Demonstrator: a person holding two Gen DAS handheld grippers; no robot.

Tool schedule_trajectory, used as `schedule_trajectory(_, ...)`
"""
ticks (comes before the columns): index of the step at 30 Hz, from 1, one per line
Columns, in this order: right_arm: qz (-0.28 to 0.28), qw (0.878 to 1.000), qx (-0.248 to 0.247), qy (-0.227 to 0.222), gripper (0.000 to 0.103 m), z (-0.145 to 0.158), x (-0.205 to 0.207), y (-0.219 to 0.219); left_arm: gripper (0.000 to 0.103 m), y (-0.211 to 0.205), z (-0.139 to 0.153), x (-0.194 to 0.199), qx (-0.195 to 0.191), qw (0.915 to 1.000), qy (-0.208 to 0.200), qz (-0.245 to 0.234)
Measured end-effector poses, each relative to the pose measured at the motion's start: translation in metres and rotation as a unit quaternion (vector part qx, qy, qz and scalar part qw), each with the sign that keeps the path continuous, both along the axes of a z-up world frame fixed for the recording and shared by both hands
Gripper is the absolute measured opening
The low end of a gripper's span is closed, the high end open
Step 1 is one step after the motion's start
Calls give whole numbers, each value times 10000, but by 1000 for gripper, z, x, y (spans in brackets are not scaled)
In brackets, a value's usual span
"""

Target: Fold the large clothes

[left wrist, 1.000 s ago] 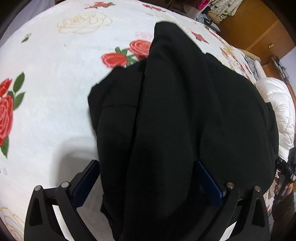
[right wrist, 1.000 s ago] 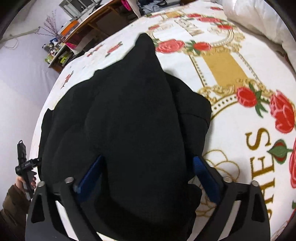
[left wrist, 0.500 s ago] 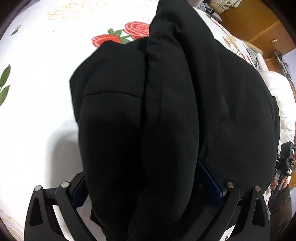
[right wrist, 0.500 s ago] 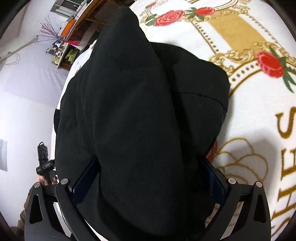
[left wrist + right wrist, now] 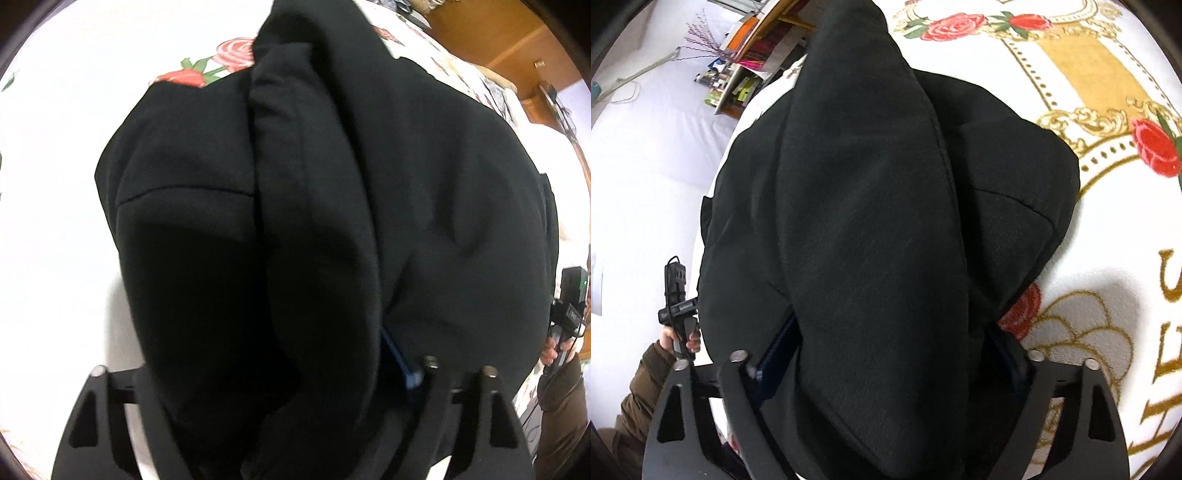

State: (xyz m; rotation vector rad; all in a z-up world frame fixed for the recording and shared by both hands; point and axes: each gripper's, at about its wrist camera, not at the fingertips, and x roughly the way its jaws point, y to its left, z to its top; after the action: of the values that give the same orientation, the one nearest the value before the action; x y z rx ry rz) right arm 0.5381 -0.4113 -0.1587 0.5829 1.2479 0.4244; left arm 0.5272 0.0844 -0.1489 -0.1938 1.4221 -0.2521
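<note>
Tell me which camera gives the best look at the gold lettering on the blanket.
The right wrist view. Gold lettering runs along its right edge, on the blanket beside the black garment. The left wrist view shows no lettering, only roses on white blanket past the garment.

Legible text: large gold capital letters woven into the blanket (image 5: 1108, 258), at the right edge of the right wrist view. Partial "S", then "ES"; words cut off. No other readable markings.
</note>
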Motion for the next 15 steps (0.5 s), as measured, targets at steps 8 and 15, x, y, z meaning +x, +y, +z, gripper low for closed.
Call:
schedule_trajectory(8,59,9994,-250,-210,62,16,-10,10,57,19,9,7,-276,9996,-31,55)
schedule_trajectory(15,14,10000,-79,-43,71,4,-5,5,83,34,-8,18,-508,9980,155,338)
